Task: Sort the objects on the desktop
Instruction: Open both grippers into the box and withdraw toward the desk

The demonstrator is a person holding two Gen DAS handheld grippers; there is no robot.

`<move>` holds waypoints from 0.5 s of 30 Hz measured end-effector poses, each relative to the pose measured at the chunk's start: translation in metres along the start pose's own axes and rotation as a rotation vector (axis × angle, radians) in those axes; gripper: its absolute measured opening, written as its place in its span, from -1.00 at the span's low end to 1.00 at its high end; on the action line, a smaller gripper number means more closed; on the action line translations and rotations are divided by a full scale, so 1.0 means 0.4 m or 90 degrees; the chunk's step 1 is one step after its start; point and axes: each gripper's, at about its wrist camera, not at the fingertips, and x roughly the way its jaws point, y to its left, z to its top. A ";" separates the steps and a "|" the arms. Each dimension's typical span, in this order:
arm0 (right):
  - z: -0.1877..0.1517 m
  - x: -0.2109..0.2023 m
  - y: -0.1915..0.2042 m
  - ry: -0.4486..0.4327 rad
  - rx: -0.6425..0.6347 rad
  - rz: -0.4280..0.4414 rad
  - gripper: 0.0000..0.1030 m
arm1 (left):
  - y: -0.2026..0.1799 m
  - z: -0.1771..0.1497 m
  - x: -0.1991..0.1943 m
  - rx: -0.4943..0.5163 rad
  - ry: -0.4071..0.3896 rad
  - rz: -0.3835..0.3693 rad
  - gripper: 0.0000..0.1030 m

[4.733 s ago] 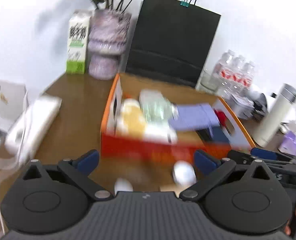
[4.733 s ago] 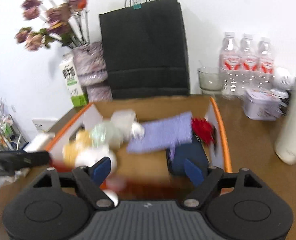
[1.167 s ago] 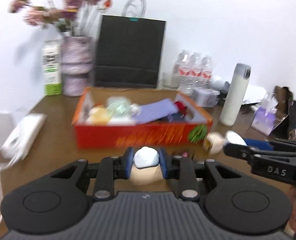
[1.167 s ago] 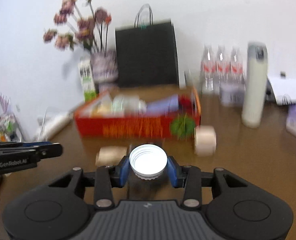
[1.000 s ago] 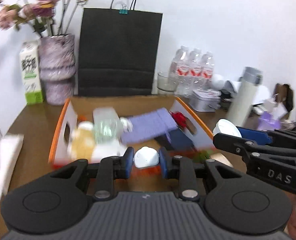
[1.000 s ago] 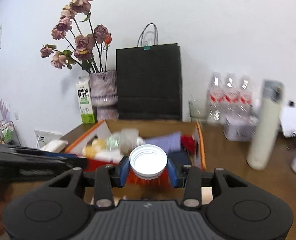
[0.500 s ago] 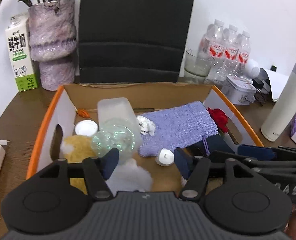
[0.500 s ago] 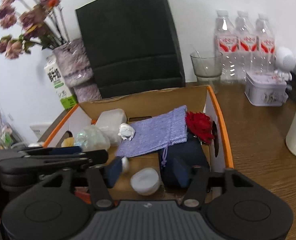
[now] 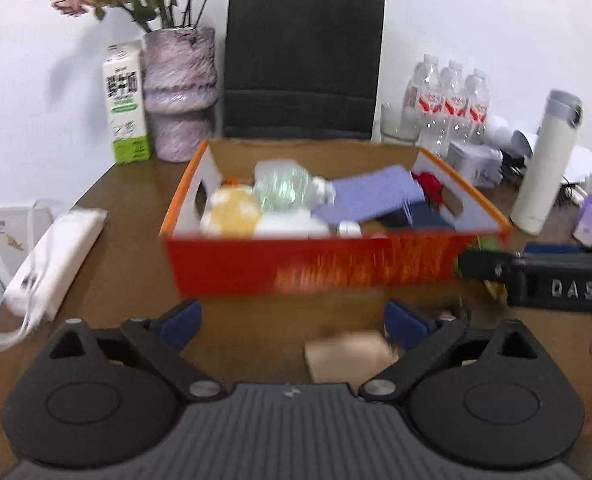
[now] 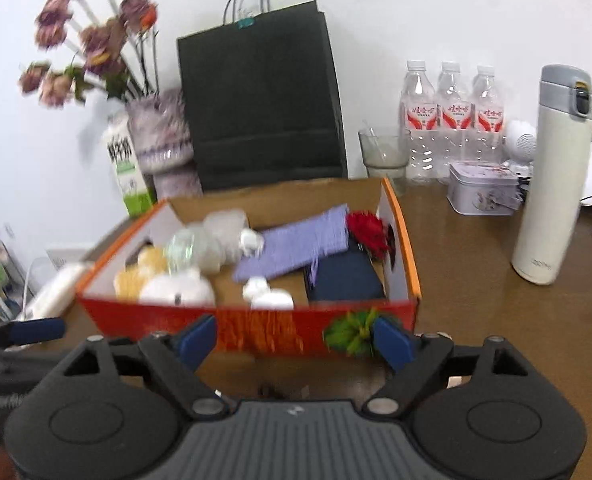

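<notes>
Cardboard box (image 9: pixel 328 264) glossy orange, knitted lilac pouch (image 10: pixel 296 246) inside, both tongs just spread, empty.

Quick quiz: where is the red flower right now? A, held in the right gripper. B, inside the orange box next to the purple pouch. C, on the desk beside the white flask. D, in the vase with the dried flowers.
B: the red flower lies inside the orange box, against its right wall beside the purple pouch; the right gripper is open and holds nothing.
</notes>
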 end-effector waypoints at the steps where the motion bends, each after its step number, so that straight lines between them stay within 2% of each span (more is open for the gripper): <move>1: -0.020 -0.017 0.008 -0.004 -0.009 -0.007 0.66 | 0.003 -0.025 -0.017 -0.003 0.000 -0.003 0.99; 5: -0.114 -0.085 0.028 -0.008 -0.020 -0.022 0.66 | 0.013 -0.124 -0.076 -0.009 -0.002 -0.024 1.00; 8: -0.189 -0.131 0.029 0.007 -0.007 -0.011 0.66 | 0.017 -0.182 -0.102 -0.010 0.013 -0.041 1.00; 12: -0.283 -0.168 0.029 0.043 -0.002 0.003 0.66 | 0.019 -0.230 -0.122 -0.008 0.016 -0.050 1.00; 15: -0.312 -0.190 0.027 0.042 0.005 0.005 0.61 | 0.003 -0.258 -0.121 0.002 0.027 -0.043 1.00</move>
